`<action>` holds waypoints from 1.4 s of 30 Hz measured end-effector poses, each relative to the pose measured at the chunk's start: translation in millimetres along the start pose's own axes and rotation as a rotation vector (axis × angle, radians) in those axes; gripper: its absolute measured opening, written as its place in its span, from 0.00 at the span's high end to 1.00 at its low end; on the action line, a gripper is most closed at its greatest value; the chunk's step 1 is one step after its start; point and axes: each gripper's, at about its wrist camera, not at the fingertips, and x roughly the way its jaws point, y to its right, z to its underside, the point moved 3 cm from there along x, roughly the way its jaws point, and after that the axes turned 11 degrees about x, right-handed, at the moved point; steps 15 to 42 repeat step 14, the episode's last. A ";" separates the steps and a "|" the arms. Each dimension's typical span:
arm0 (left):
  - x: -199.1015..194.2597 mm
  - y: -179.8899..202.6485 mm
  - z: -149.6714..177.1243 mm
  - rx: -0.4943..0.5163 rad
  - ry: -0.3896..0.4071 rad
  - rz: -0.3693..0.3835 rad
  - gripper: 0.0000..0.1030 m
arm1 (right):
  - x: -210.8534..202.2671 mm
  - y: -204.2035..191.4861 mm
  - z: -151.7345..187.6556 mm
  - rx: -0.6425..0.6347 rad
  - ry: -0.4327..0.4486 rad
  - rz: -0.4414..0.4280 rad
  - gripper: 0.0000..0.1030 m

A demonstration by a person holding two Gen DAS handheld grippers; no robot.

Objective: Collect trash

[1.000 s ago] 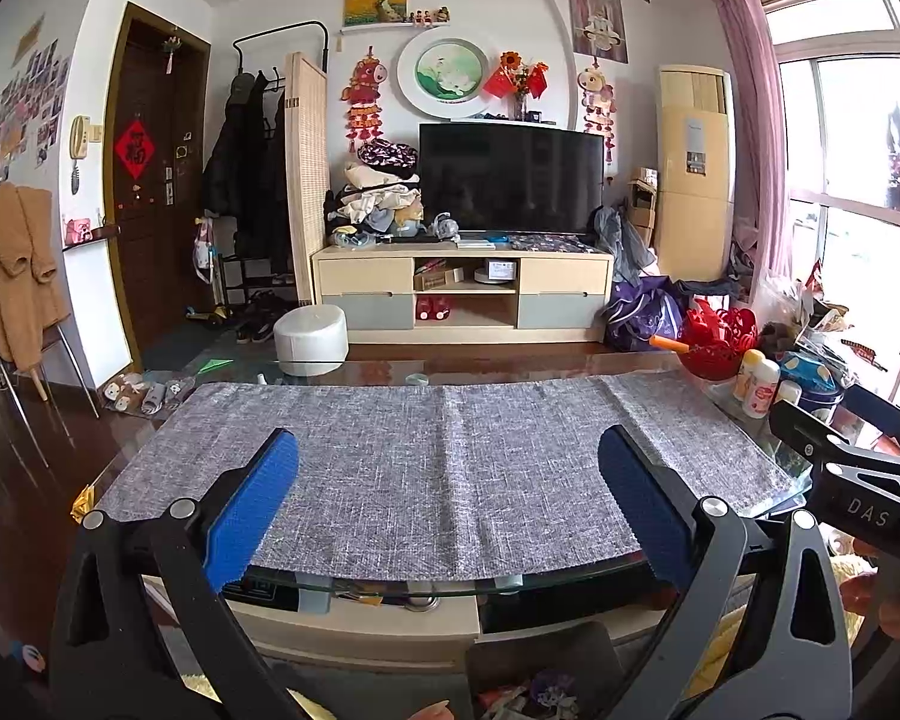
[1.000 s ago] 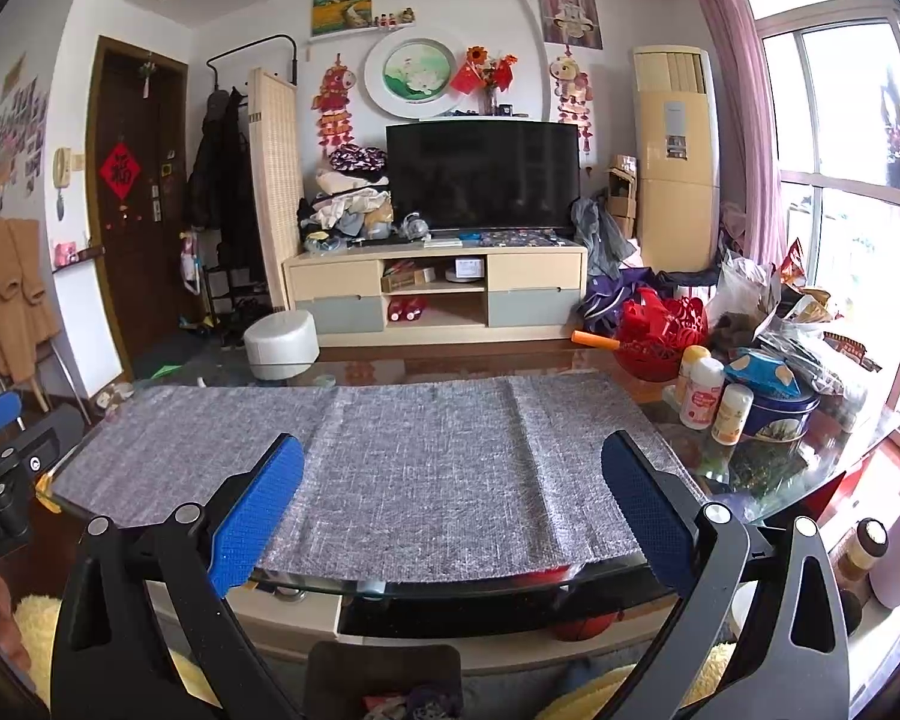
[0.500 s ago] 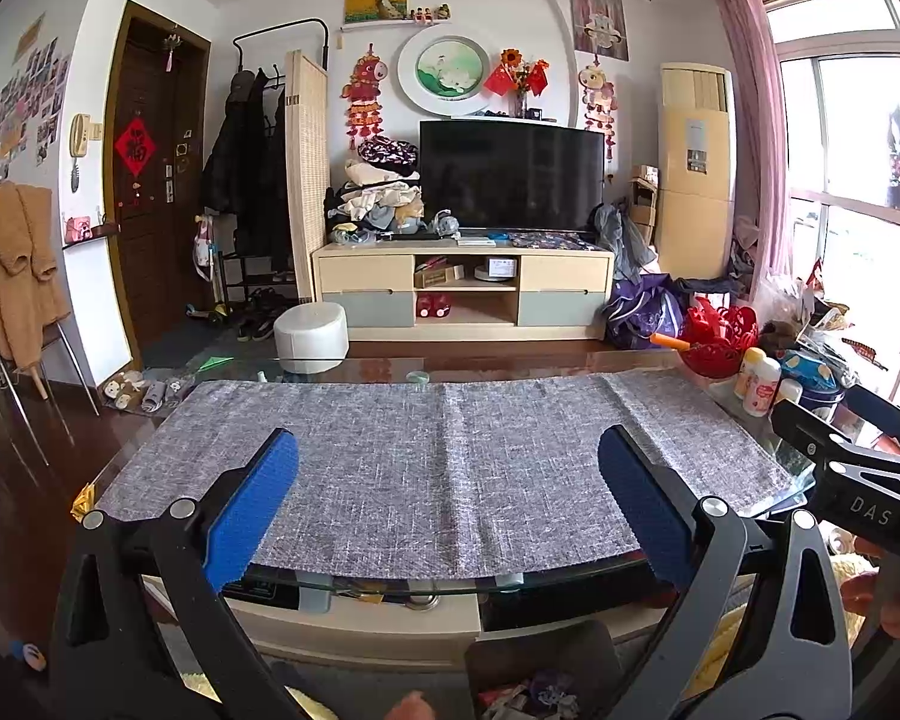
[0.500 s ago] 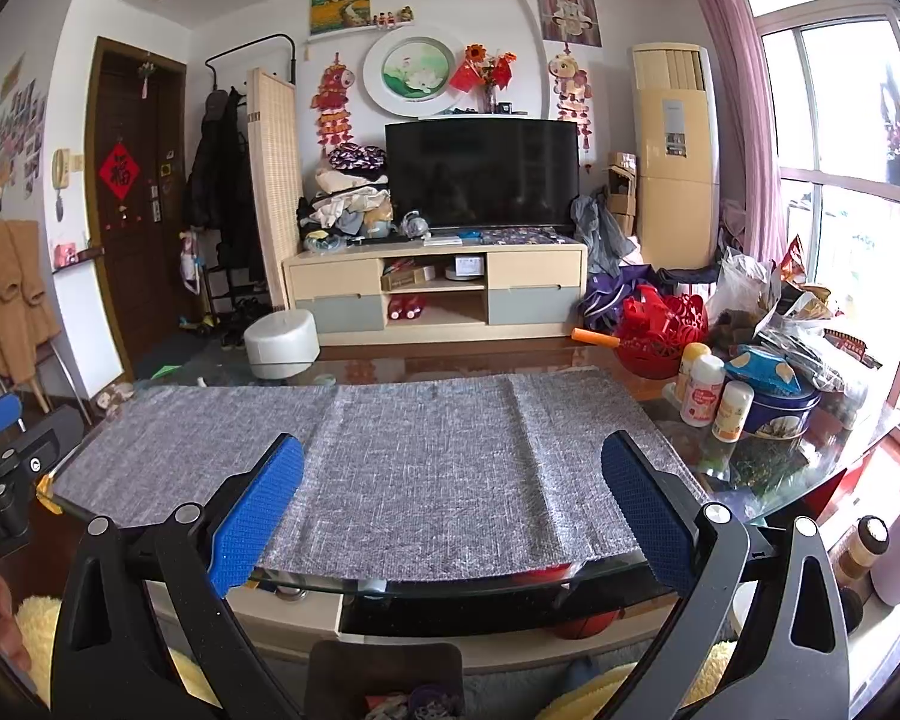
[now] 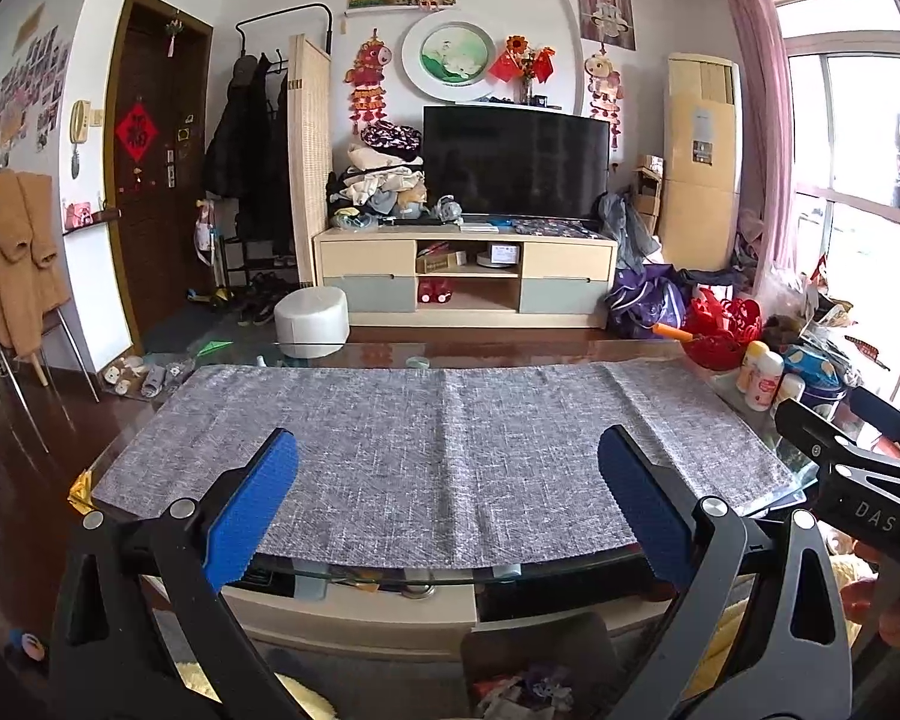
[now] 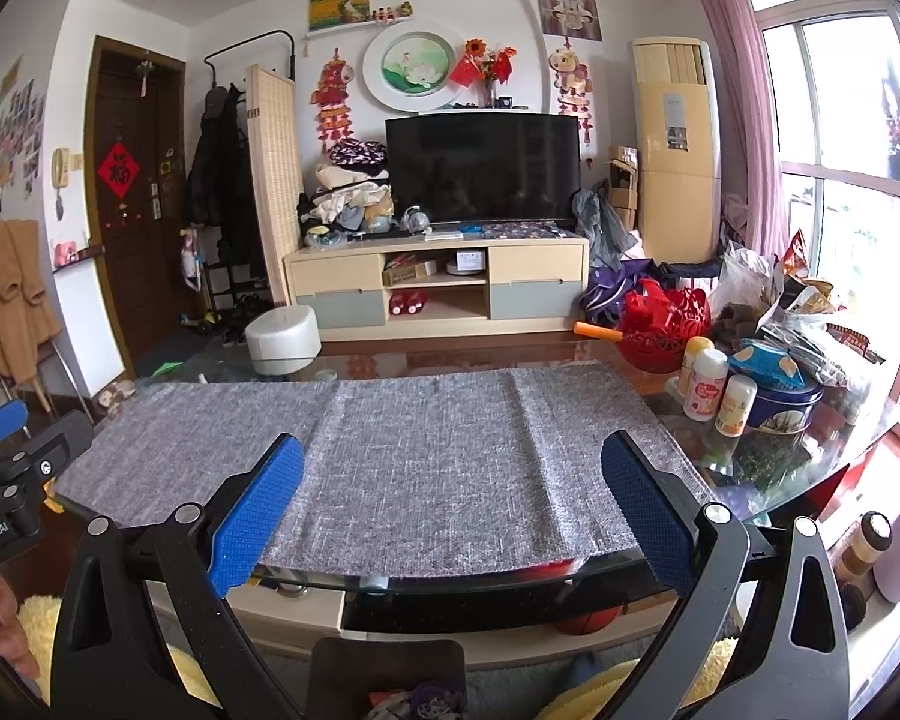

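While both pairs of tongs hang at the near edge of the glass tabletop [image 5: 390,354], no loose trash shows on the grey cloth [image 5: 438,450] that covers most of it; the only scraps I can make out are a gold wrapper [image 5: 81,489] at the cloth's left corner and a heap of crinkled bags [image 6: 810,324] piled at the far right end. The left tongs [image 5: 447,507] are spread wide with nothing between the blue pads, held over the front hem of the cloth. The right tongs [image 6: 450,507] are spread just the same and carry nothing, a little further right along that edge. Beside the bags stand three small white bottles [image 6: 705,384], a blue tin [image 6: 777,399] and a red basket [image 6: 666,324]. Beyond the tabletop a white round stool [image 6: 282,339] sits on the floor before the TV cabinet [image 6: 438,288], with the dark television [image 6: 483,171] above it.
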 end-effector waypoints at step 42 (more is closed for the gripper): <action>0.3 1.9 2.6 0.013 0.005 -0.030 0.08 | -0.1 -0.3 1.7 0.006 -0.003 0.003 0.03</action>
